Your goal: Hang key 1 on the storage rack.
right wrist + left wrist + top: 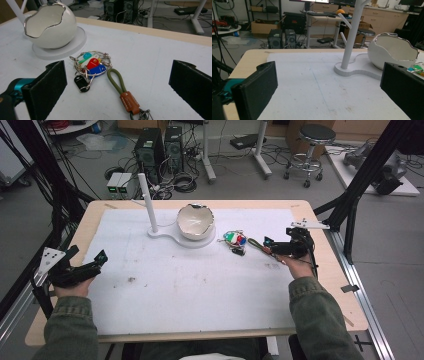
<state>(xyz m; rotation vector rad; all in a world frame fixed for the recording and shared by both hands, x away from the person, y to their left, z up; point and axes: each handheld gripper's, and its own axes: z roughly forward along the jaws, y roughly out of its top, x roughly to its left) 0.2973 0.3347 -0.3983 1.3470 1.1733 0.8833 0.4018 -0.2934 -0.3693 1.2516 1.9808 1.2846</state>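
Observation:
A key bunch (pixel 235 239) with red, blue, green and black tags on a wire ring (pixel 91 64) lies on the white mat, right of the white egg-shaped bowl (pixel 195 221). An olive loop strap with a brown leather tab (pixel 122 89) lies beside it. My right gripper (pixel 269 243) stands open just right of the keys, its jaws wide apart in the right gripper view with the strap between them. The left gripper (pixel 100 258) is open near the mat's left edge, nothing between its jaws. The bowl (pixel 393 53) sits on a white stand base (pixel 359 70).
A white post (pixel 148 202) with pegs rises from the stand base (pixel 165 236) left of the bowl. The wooden table edge (pixel 320 220) frames the mat. Black frame struts (pixel 372 165) stand at the right; computers, cables and a stool (pixel 312 150) are on the floor behind.

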